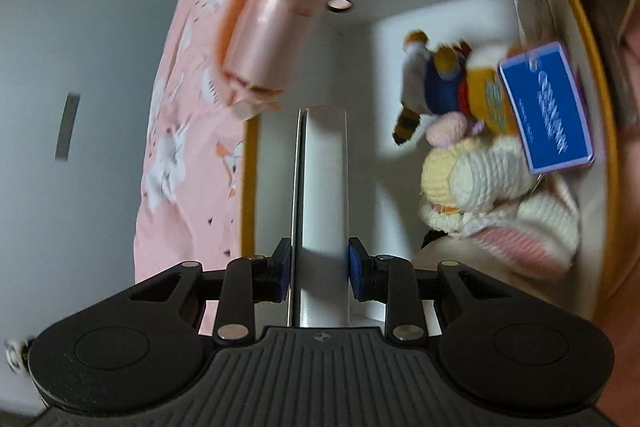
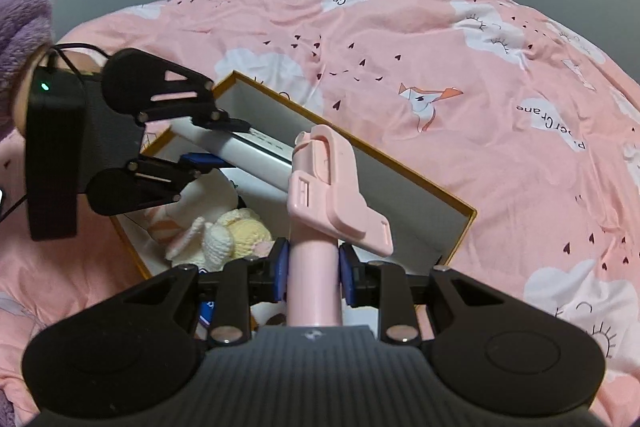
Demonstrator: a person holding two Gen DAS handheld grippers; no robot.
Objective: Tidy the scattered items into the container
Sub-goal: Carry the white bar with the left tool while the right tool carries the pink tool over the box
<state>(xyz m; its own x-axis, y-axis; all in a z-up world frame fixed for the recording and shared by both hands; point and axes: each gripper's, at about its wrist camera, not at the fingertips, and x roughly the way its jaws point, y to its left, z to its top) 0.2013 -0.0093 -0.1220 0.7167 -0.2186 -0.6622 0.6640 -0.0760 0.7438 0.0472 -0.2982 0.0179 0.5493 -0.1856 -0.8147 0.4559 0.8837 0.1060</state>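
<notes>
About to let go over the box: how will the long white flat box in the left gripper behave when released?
The long white flat box looks rigid, its edges straight past the left gripper. Its glossy faces may slide. Landing on the crocheted toys in the orange-rimmed box, it probably tilts.

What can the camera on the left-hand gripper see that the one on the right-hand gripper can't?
Only the left wrist view shows the blue card and the small striped-tailed plush inside the box.

Only the right wrist view shows the wide spread of pink bedding and the whole left gripper from outside.

Both show the white box with its orange rim, the crocheted cream toy, the white slim box in the left gripper, and the pink tool in the right gripper.
</notes>
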